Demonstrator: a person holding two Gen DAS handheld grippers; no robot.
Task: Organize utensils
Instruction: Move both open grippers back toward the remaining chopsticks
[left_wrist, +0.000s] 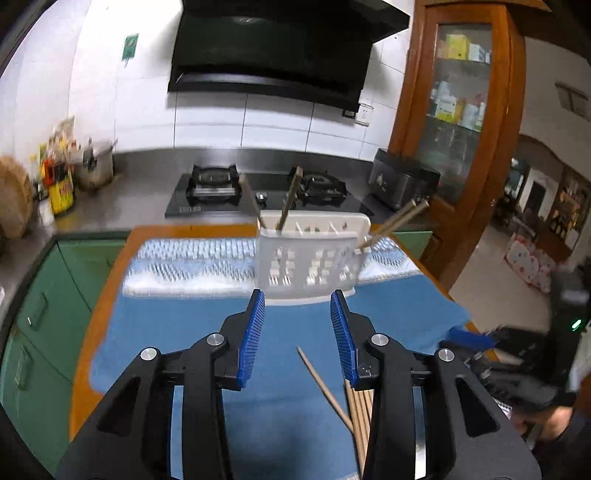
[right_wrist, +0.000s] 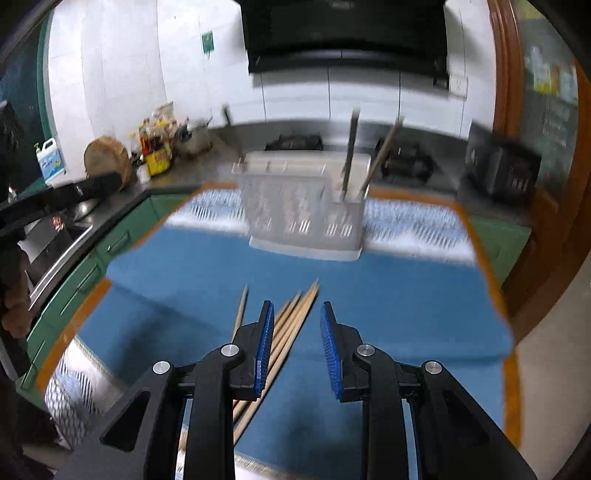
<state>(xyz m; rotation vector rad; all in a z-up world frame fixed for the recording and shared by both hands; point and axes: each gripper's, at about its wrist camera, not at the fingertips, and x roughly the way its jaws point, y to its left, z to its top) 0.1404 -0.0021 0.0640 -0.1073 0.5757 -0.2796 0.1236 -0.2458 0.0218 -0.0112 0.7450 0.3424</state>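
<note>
Nearest both lenses are the two grippers, each hovering over the blue cloth (left_wrist: 192, 332) with a loose bundle of wooden chopsticks (right_wrist: 291, 325) lying on it.

Hazards, largest first:

1. Cloth drag. A pad that comes down too low would probably catch the fabric, shift the bundle and could tug at the caddy standing on the same cloth.
2. Caddy tip. The white slotted utensil caddy (left_wrist: 310, 258) stands at the far edge of the cloth and is likely light. It already holds several sticks, leaning outward at both ends. A stick pushed in at an angle could lever against the rim and topple it.
3. Multiple pickup. The chopsticks lie touching one another. Jaws closing across the bundle may take two or three at once, or roll one aside.
4. Gripper collision. Both tools work near the same bundle; the other gripper is visible at the right edge of the left wrist view.

Gripper state:

- Left gripper (left_wrist: 297, 325): jaws apart, nothing between the pads. The bundle passes beneath its right finger; contact cannot be confirmed.
- Right gripper (right_wrist: 297, 347): jaws apart, narrower gap, empty. The bundle lies just beside and under its left pad; motion blur leaves contact uncertain.
</note>
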